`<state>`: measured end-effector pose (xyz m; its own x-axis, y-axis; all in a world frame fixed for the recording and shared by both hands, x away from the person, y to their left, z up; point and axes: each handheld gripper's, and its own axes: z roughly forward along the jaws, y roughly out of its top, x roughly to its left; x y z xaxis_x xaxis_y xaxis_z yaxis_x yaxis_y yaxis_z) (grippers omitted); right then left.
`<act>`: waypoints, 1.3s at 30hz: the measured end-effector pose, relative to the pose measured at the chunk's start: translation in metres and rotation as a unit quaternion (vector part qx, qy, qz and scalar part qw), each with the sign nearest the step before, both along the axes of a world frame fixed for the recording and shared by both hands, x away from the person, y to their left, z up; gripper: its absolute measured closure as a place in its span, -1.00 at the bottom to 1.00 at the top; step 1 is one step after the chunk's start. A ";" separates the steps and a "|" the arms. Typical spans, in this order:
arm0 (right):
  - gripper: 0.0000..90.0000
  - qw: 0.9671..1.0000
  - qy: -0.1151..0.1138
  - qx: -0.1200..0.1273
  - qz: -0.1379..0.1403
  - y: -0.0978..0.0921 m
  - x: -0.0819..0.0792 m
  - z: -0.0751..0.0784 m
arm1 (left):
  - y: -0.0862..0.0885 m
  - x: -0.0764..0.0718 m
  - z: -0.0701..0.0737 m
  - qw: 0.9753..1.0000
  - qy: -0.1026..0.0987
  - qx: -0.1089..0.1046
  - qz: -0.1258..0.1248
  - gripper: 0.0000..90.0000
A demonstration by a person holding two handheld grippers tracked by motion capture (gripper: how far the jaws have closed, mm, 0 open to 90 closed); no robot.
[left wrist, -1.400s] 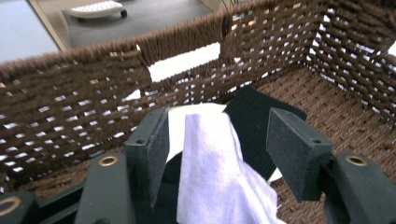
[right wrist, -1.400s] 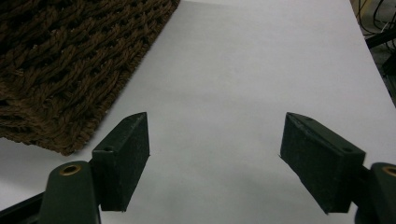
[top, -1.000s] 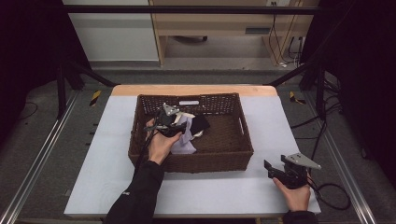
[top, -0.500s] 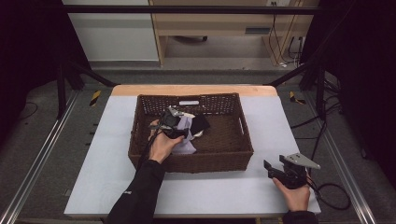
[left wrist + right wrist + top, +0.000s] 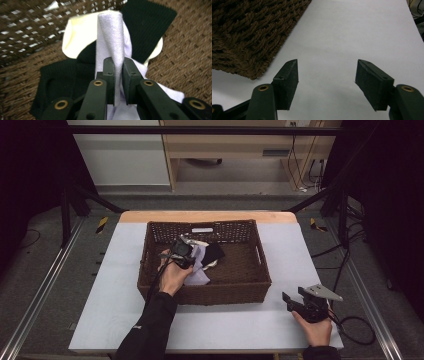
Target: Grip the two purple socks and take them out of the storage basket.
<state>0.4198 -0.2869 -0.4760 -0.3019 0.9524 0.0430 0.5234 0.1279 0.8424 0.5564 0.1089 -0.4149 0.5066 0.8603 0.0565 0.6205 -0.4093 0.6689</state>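
Note:
A brown wicker basket point(image 5: 225, 295) stands mid-table with a small heap of cloth in it. My left gripper point(image 5: 181, 251) is inside the basket's left half, shut on a raised fold of pale white cloth point(image 5: 111, 37). The rest of that white cloth point(image 5: 197, 275) trails down toward the basket's near wall. Black cloth point(image 5: 147, 25) and a cream piece point(image 5: 80, 32) lie beneath and behind it on the basket floor. My right gripper point(image 5: 292, 302) rests open on the table, off the basket's near right corner, with nothing between its jaws point(image 5: 327, 82).
The white table top point(image 5: 115, 270) has bare room left, right and in front of the basket. The basket's near right corner point(image 5: 249, 32) lies just left of my right gripper. A cable point(image 5: 357, 330) trails off the right edge.
My left gripper has shifted slightly right and toward the near wall inside the basket, with the white cloth still pinched. The right gripper has not moved.

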 end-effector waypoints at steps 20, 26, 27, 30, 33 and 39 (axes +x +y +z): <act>-0.19 1.000 -0.001 -0.003 0.001 -0.001 0.000 0.000 | 0.026 -0.026 0.048 0.976 -0.153 -0.157 0.011 0.85; -0.19 1.000 0.001 0.000 0.000 -0.001 0.000 0.000 | 0.039 -0.041 0.079 0.965 -0.188 -0.182 0.001 0.84; -0.19 1.000 0.001 0.000 0.000 -0.001 0.000 0.001 | 0.040 -0.044 0.082 0.964 -0.192 -0.184 -0.001 0.85; -0.19 1.000 0.000 -0.002 0.000 -0.001 0.000 0.000 | 0.043 -0.050 0.087 0.963 -0.196 -0.186 -0.006 0.84; -0.19 1.000 0.001 -0.001 0.000 -0.001 -0.001 0.001 | 0.049 -0.059 0.092 0.961 -0.204 -0.185 -0.014 0.85; -0.18 1.000 0.000 0.000 -0.001 -0.001 -0.002 0.001 | 0.071 -0.084 0.102 0.953 -0.223 -0.201 -0.022 0.84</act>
<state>0.4182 -0.2883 -0.4749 -0.2996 0.9531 0.0423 0.5232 0.1270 0.8427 0.4729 0.1796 -0.3125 0.5463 0.8358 -0.0553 0.2252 -0.0830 0.9708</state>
